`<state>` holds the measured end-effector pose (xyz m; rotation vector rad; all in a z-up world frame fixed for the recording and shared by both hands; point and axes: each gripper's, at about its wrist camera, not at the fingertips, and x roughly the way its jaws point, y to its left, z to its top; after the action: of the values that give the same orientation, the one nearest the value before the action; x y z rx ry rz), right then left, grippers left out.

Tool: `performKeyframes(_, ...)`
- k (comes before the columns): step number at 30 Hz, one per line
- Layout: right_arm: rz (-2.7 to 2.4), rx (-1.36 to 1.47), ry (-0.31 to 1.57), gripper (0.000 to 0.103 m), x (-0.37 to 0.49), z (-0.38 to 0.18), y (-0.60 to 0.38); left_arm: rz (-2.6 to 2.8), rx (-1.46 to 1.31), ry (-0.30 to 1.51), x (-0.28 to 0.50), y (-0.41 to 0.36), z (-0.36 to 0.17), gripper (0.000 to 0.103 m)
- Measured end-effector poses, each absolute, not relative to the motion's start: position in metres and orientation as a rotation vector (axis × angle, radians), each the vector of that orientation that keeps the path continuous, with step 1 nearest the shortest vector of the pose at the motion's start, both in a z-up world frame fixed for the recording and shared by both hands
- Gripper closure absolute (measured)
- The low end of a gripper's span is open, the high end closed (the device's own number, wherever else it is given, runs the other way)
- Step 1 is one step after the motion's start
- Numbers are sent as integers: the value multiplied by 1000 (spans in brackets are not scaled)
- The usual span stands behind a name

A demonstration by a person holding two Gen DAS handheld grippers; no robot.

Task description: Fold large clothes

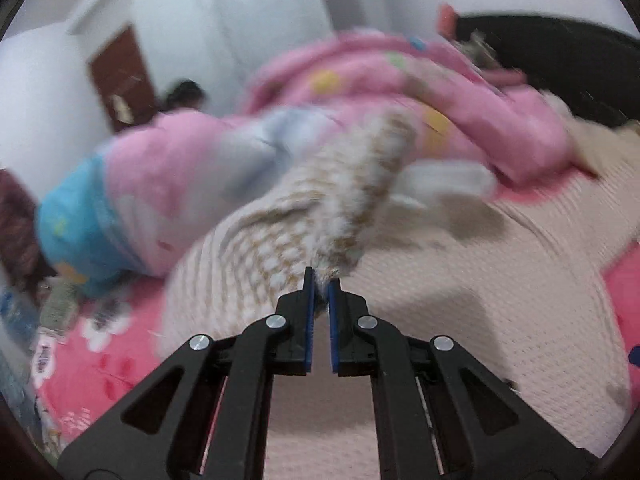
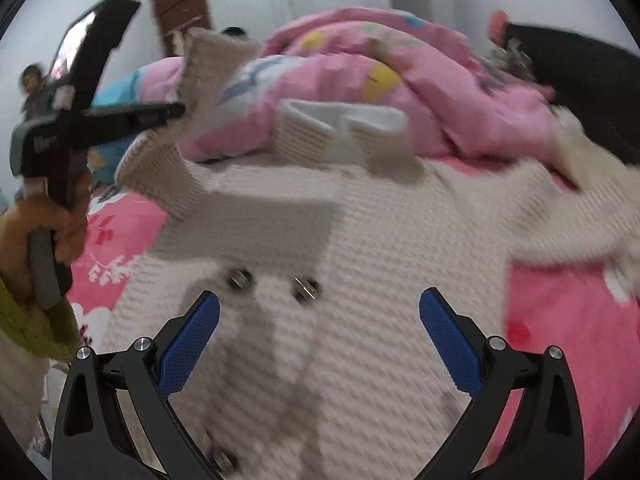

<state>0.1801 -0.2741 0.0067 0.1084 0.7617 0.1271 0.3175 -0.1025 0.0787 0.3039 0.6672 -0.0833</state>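
A cream knitted cardigan (image 2: 380, 260) with metal buttons (image 2: 240, 280) lies spread on the bed. My left gripper (image 1: 321, 280) is shut on its left sleeve (image 1: 344, 200) and holds it lifted off the bed. In the right wrist view the left gripper (image 2: 176, 111) shows at upper left, with the sleeve cuff (image 2: 208, 68) raised in its tips. My right gripper (image 2: 320, 312) is open and empty, hovering just above the cardigan's front near the buttons.
A pink patterned quilt (image 2: 400, 92) is heaped at the back of the bed. The pink floral bedsheet (image 2: 568, 340) shows on both sides of the cardigan. A dark headboard (image 2: 592, 80) stands at the back right. A brown door (image 1: 120, 76) is in the far wall.
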Motion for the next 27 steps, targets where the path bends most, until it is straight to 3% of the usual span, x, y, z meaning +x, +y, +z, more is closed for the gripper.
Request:
performKeyframes(5,66,103,795,5,144,-7,-309,-222,147,951,327,-126,5,92)
performKeyframes(8,52,96,785,5,132,-3,-322,-241,63,985,309,-114,-7,84)
performKeyframes(9,54,101,780,5,131,-2,-326,-261,33,981,301,-109,-6,69)
performKeyframes(10,65,119,777,5,132,2,-331,-300,-27,961,290,-100,-1,43)
performKeyframes(12,93,154,773,5,139,8,-337,-342,-99,880,268,-86,12,32)
performKeyframes(18,191,252,764,5,176,22,-333,-327,-130,803,226,-36,28,32)
performKeyframes(22,295,274,785,8,215,24,-308,-160,-56,804,241,-20,16,32)
performKeyframes(27,413,397,904,19,282,-5,-289,-4,-37,882,276,7,-7,35)
